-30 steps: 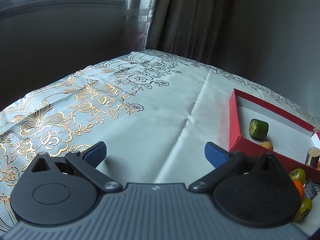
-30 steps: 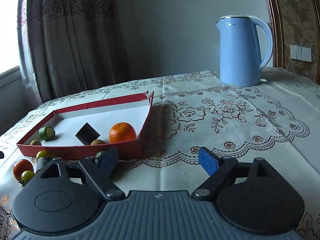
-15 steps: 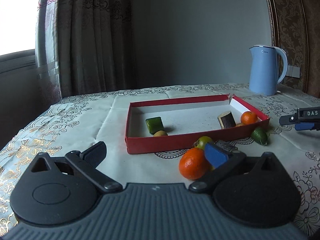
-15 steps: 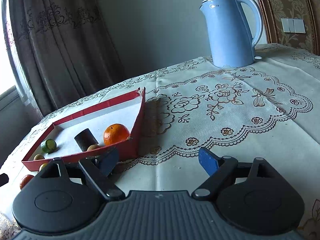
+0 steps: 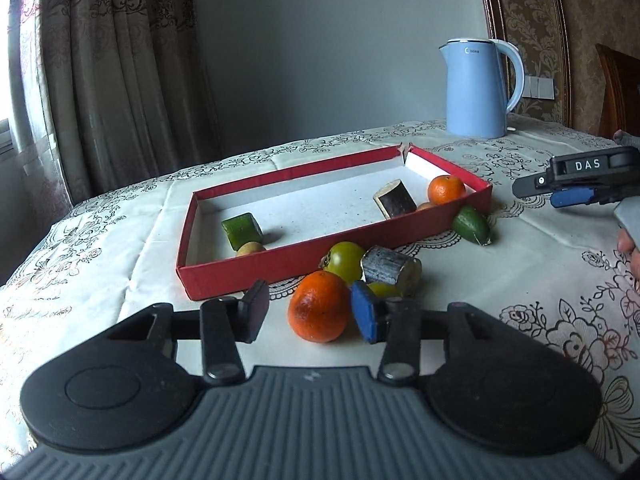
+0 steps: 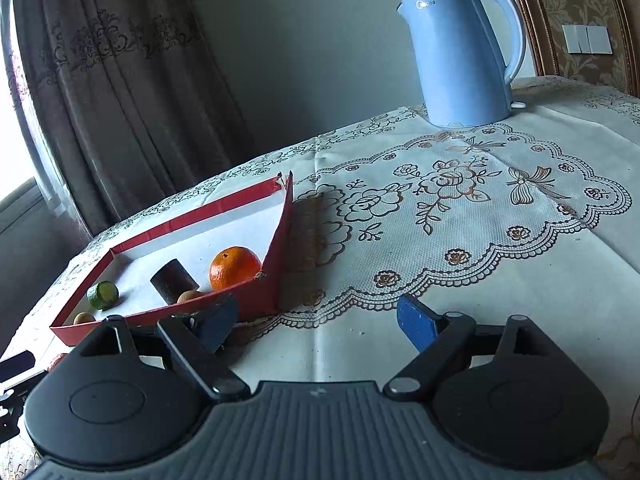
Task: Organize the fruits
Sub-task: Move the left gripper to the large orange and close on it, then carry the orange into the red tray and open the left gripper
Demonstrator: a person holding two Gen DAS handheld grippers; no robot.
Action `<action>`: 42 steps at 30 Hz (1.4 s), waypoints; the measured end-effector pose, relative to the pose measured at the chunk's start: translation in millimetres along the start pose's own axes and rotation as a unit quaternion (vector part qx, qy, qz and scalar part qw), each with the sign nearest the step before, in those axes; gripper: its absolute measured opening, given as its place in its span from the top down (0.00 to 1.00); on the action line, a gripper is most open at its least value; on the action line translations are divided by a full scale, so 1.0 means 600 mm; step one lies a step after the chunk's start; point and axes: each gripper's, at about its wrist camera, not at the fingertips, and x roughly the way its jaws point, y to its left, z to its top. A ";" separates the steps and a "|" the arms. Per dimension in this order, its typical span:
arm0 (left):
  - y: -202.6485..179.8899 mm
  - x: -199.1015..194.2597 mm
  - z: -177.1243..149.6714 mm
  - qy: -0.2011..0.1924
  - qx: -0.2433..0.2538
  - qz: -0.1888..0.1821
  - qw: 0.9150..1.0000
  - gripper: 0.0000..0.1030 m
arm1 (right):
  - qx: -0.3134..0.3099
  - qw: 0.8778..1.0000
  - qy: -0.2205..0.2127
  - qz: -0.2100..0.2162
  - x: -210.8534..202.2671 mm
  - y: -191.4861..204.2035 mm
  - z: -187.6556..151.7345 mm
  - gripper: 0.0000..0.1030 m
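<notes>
- Step in hand — picking up a loose fruit: the left gripper (image 5: 310, 312) was at the orange (image 5: 319, 306) on the bench (image 5: 520, 280), just in front of the red tray (image 5: 280, 270).
- Left fingers (image 5: 365, 312) were closing with the orange between them; the blue pad looked to be at the fruit's side, the dark pad still apart from it — not yet a pinch.
- Right gripper (image 6: 316, 320) hung with fingers spread and nothing between them, near the tray's corner.
- Next move, as judged: finish the squeeze across the orange's widest part, lift clear of the near wall, set it inside the tray.
- Orange: round, bright, glossy, likely firm; it could roll if nudged off-centre.
- Touching or just behind it lay a green-yellow fruit (image 5: 346, 260) and a cut cane piece (image 5: 390, 270); a green pointed fruit (image 5: 472, 226) lay by the tray wall.
- Already in the tray: a second orange (image 5: 446, 189), a dark cane piece (image 5: 395, 201), a green chunk (image 5: 241, 231).
</notes>
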 end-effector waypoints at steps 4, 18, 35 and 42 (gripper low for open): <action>0.005 0.010 0.005 0.003 -0.009 -0.013 1.000 0.64 | 0.001 1.000 0.000 0.000 0.000 0.000 0.000 0.15; 0.055 0.029 -0.005 0.009 -0.145 -0.057 0.988 0.58 | 0.009 1.000 0.000 0.001 0.000 -0.004 0.001 0.15; 0.067 0.037 -0.006 0.017 -0.173 -0.056 0.983 0.66 | 0.018 1.000 -0.007 0.005 -0.002 -0.009 -0.001 0.15; 0.060 0.025 -0.005 0.000 -0.162 -0.033 0.986 0.66 | 0.022 1.000 -0.015 0.003 -0.006 -0.011 -0.002 0.15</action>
